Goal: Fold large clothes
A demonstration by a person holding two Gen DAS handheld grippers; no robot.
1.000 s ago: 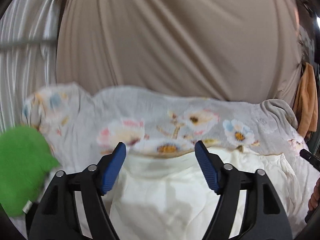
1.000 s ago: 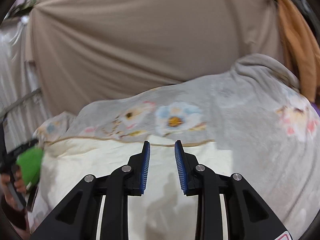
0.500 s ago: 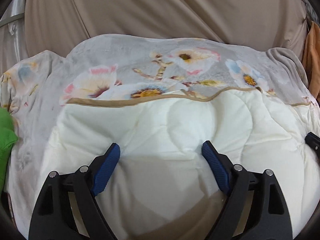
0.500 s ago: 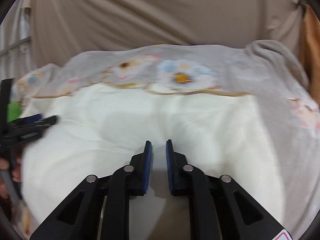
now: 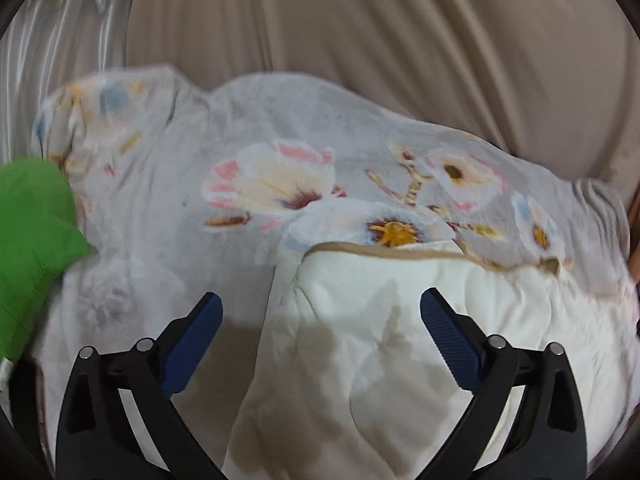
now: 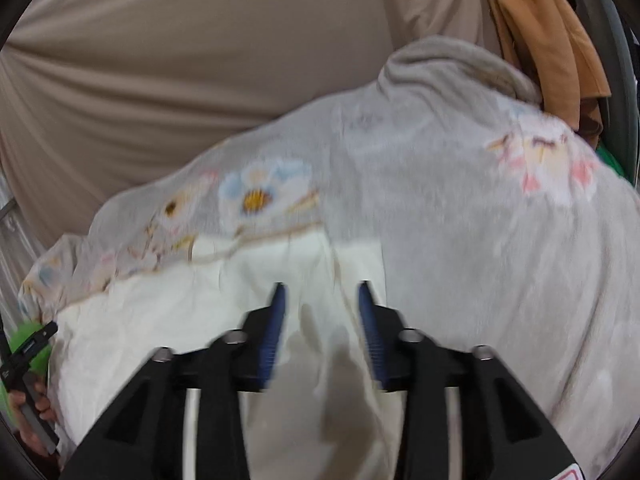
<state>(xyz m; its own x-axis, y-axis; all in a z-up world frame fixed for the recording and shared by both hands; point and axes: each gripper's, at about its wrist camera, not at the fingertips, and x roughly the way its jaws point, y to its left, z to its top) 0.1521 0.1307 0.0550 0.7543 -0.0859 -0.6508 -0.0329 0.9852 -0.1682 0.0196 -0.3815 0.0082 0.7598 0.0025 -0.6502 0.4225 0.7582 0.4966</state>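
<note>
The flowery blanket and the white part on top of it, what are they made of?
The flowery blanket looks like soft fleece or plush: its grey surface seems matte and fuzzy, with printed flowers. The white part looks like smooth quilted cloth, probably padded, since it puffs between stitched lines. Blur leaves the exact fabric uncertain.
</note>
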